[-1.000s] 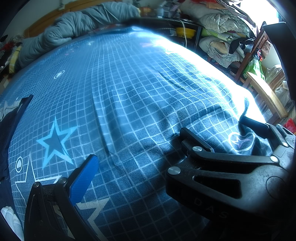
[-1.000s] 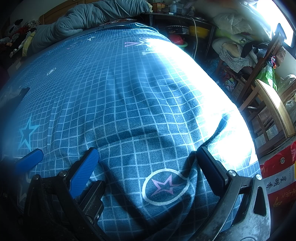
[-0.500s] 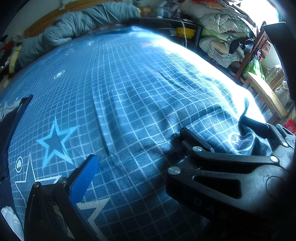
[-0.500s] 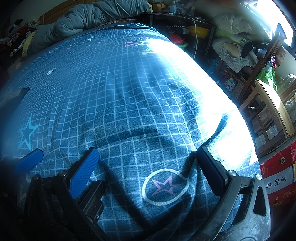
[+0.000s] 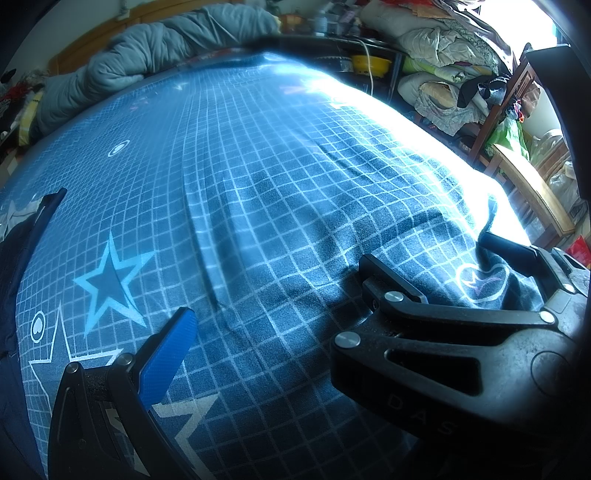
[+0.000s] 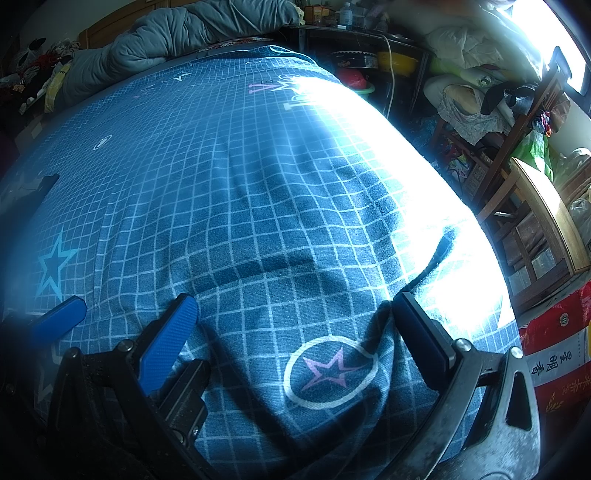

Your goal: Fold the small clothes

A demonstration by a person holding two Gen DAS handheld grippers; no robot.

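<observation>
Right gripper (image 6: pixel 295 325) is hovering low over the blue grid bedsheet (image 6: pixel 221 177), fingers spread wide apart, a raised fold of sheet bulging between them. Left gripper (image 5: pixel 291 317) is sitting just beside it, also splayed open. Small dark garment (image 5: pixel 22 236) is lying well off to the left, at the bed's edge.

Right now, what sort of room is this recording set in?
Most likely a lived-in bedroom. A blue grid-patterned bedsheet with stars covers a wide bed, a rolled grey quilt lies along its far edge, and stacked pale bedding on a wooden rack stands at the side.
</observation>
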